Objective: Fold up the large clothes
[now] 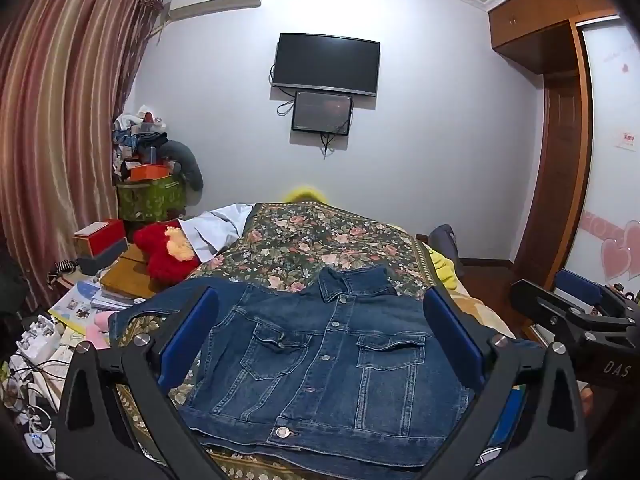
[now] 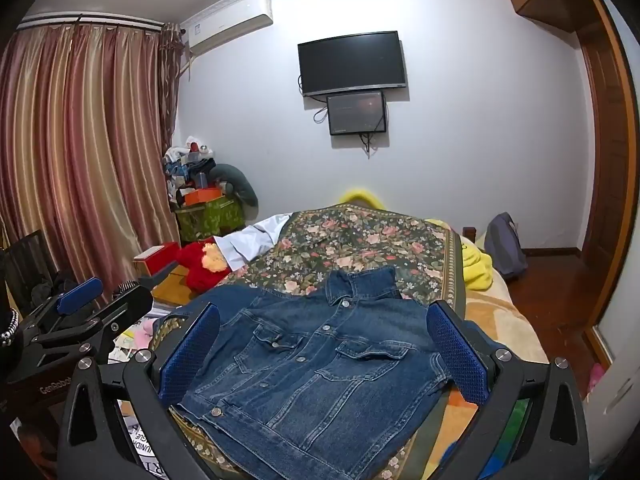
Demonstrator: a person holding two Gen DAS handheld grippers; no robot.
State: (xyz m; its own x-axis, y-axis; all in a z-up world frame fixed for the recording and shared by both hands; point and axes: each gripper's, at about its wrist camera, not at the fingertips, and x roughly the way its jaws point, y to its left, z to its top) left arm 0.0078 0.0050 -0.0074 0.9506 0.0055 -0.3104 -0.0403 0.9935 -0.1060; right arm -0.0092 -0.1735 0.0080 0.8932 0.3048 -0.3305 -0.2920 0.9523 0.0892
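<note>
A blue denim jacket [image 1: 320, 364] lies flat, front up and buttoned, on the floral bedspread [image 1: 320, 240], collar pointing away. It also shows in the right wrist view [image 2: 316, 372]. My left gripper [image 1: 320, 340] is open and empty, held above the jacket's near hem, its blue pads [image 1: 188, 340] wide apart. My right gripper [image 2: 320, 352] is open and empty, also above the near hem. Each gripper shows in the other's view: the right one at the right edge [image 1: 576, 312], the left one at the left edge [image 2: 76, 308].
A red plush toy [image 1: 168, 252] and a white garment [image 1: 216, 228] lie at the bed's far left. A cluttered side table [image 1: 80, 308] with books and boxes stands left. A yellow blanket [image 2: 476, 264] and grey backpack [image 2: 504, 244] are right. A wardrobe [image 1: 560, 120] stands right.
</note>
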